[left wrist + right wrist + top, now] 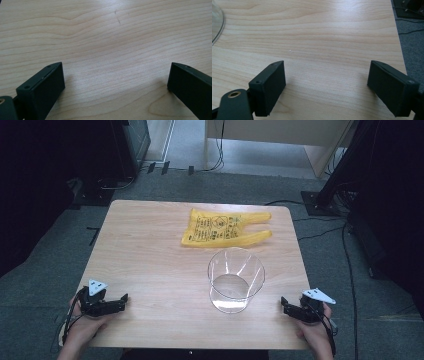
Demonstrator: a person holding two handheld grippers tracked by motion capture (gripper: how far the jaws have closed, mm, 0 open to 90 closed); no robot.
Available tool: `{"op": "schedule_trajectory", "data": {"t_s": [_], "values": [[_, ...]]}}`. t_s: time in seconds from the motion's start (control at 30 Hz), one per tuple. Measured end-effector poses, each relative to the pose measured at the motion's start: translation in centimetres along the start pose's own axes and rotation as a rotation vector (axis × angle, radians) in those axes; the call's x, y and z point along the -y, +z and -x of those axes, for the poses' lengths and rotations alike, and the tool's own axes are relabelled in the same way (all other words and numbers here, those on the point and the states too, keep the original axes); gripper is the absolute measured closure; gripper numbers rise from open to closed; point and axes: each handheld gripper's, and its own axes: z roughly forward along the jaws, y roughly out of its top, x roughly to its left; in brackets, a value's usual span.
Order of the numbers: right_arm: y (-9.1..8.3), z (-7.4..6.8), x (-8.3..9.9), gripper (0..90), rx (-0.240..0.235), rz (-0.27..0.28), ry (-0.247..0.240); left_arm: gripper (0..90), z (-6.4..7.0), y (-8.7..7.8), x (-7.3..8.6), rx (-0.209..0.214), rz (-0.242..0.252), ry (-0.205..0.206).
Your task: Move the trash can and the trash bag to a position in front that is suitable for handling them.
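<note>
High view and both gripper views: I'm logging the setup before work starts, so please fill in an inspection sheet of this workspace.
Surface: light wooden table, flat, with faint dark marks in the left gripper view.
Job's things: clear plastic container upright near the table's middle right; yellow printed plastic bag lying flat beyond it, apart from it.
Clutter: nothing seen.
Grippers: left gripper at the near left edge, right gripper at the near right edge; both with jaws wide apart, holding nothing, low over the wood.
Cables: one trails from each gripper; black floor cables run right of the table.
Surroundings: grey carpet, dark equipment stands at both sides, pale furniture behind.
</note>
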Motion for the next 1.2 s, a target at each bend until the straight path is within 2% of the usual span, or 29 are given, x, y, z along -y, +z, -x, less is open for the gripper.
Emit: {"op": "schedule_trajectory", "data": {"t_s": [0.13,0.2,0.33,0.4,0.43,0.53,0.57,0.6,0.8,0.83,0.9,0.93,1.03,1.1,1.13,1.17,1.2], "values": [[0.0,-0.2,0.0,16.8,0.02,-0.003,-0.013,0.6,0.0,0.0,0.0,0.0,0.0,0.0],[0.0,-0.3,0.0,21.8,0.031,0.001,-0.023,0.6,0.0,0.0,0.0,0.0,0.0,0.001],[-0.4,-0.7,0.1,28.4,0.042,0.061,-0.042,0.6,0.0,0.1,-0.1,-0.003,0.002,-0.004],[-0.5,-0.8,0.0,29.0,0.043,0.077,-0.038,0.7,-0.1,0.1,-0.1,-0.004,0.001,-0.004],[-0.8,-1.1,-0.3,29.8,0.034,0.102,-0.027,0.7,-0.1,0.1,-0.1,-0.005,0.002,-0.007],[-0.9,-1.4,-0.5,30.4,0.036,0.111,-0.033,0.9,-0.1,0.1,-0.1,-0.006,0.002,-0.007],[-1.1,-1.9,-0.8,34.4,0.019,0.128,-0.027,0.9,-0.1,0.1,-0.1,-0.006,0.002,-0.007],[-1.2,-2.1,-1.0,38.0,0.021,0.133,-0.026,0.9,-0.1,0.1,-0.1,-0.006,0.001,-0.007],[-2.1,-3.3,-2.7,40.6,-0.017,0.167,0.021,0.8,-0.1,0.2,-0.2,-0.027,0.001,-0.026],[-2.2,-4.1,-3.4,41.5,-0.025,0.194,0.002,0.8,-0.1,0.3,-0.3,-0.033,0.003,-0.034],[-1.8,-4.8,-4.1,41.4,-0.001,0.192,-0.047,0.8,-0.1,0.3,-0.3,-0.035,0.002,-0.037],[-1.5,-5.0,-4.5,41.4,0.001,0.187,-0.054,0.9,-0.1,0.3,-0.3,-0.036,0.002,-0.038],[-1.0,-5.3,-5.3,41.8,-0.018,0.2,-0.051,0.9,-0.1,0.3,-0.3,-0.036,0.002,-0.04],[-0.5,-5.6,-6.5,42.4,0.002,0.195,-0.073,0.9,-0.1,0.3,-0.3,-0.036,0.003,-0.04],[-0.2,-5.7,-7.4,42.4,0.003,0.19,-0.071,0.9,-0.1,0.3,-0.3,-0.036,0.002,-0.039],[-0.2,-5.7,-7.4,42.4,0.003,0.19,-0.071,0.8,-0.1,0.3,-0.3,-0.036,0.002,-0.039],[0.0,-5.7,-8.1,42.0,-0.005,0.188,-0.056,0.9,-0.1,0.3,-0.3,-0.036,0.003,-0.04]]}}
